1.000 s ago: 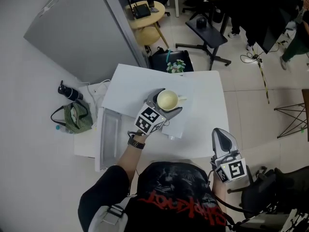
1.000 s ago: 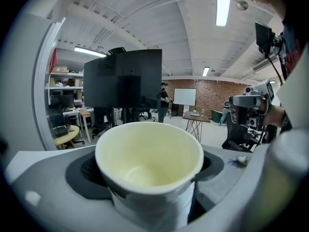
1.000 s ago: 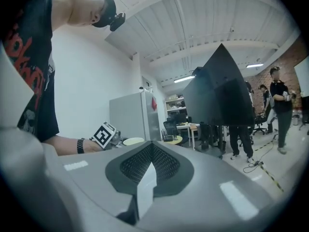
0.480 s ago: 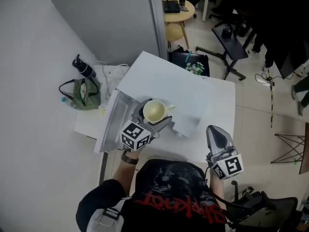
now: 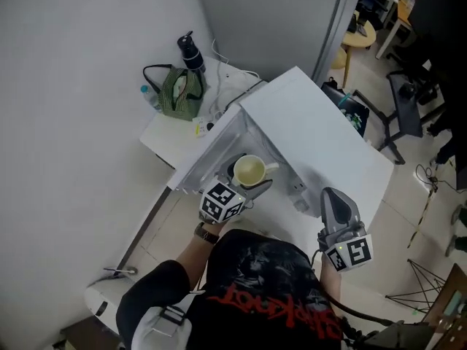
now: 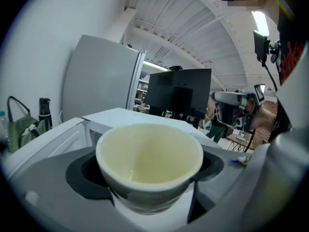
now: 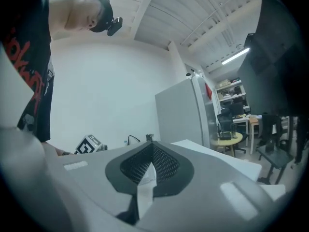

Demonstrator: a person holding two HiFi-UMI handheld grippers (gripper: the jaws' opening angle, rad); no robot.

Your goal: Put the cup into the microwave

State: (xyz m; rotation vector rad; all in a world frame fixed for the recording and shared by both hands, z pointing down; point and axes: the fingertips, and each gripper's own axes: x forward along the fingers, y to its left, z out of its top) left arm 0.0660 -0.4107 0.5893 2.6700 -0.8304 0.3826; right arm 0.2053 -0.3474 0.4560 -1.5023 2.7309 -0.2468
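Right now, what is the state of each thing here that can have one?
cup: upright, empty, gripped
left gripper: shut on the cup
right gripper: shut, holding nothing
microwave: door open
bottle: upright, capped

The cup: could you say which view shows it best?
The left gripper view: the cup sits large in the left hand-held gripper, inside visible. The head view shows it small, from above; the right gripper view misses it.
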